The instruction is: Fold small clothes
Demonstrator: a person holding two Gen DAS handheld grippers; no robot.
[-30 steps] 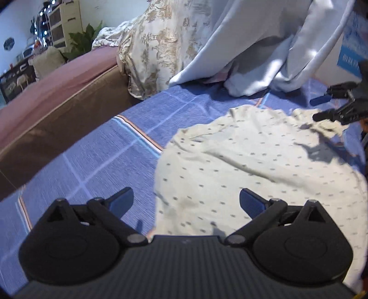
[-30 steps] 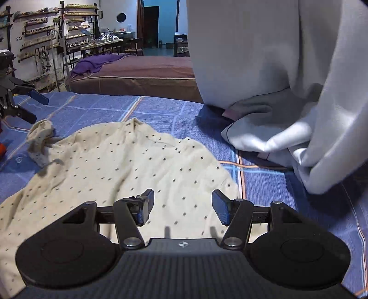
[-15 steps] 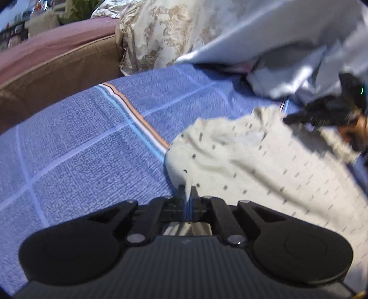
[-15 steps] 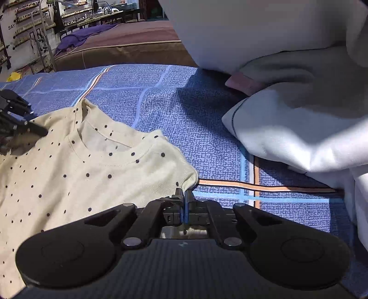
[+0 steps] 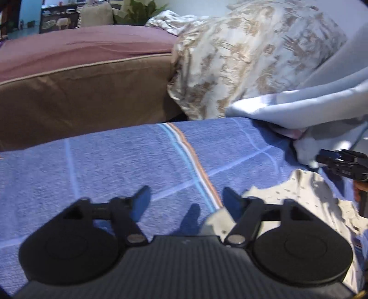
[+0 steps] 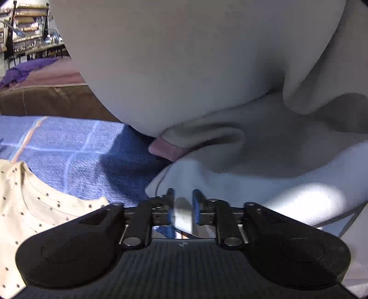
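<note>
You are working in a lived-in bedroom: a blue checked bedspread [image 5: 115, 165] covers the bed under your hands, a patterned duvet [image 5: 241, 59] and a pale grey blanket [image 6: 195, 69] are heaped at its far side, a second bed with a mauve cover [image 5: 80, 48] stands alongside, and cluttered wall shelves [image 6: 30, 34] and a leafy houseplant [image 5: 135, 9] line the back

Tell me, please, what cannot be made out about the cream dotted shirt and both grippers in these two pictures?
- Cream dotted shirt: in the left wrist view the left gripper and frame edge hide most of it.
- Its fold state: unreadable; the right wrist view shows only the neckline.
- Right gripper: jaws opening; blurred pale grey sheet beyond, contact unclear.
</note>
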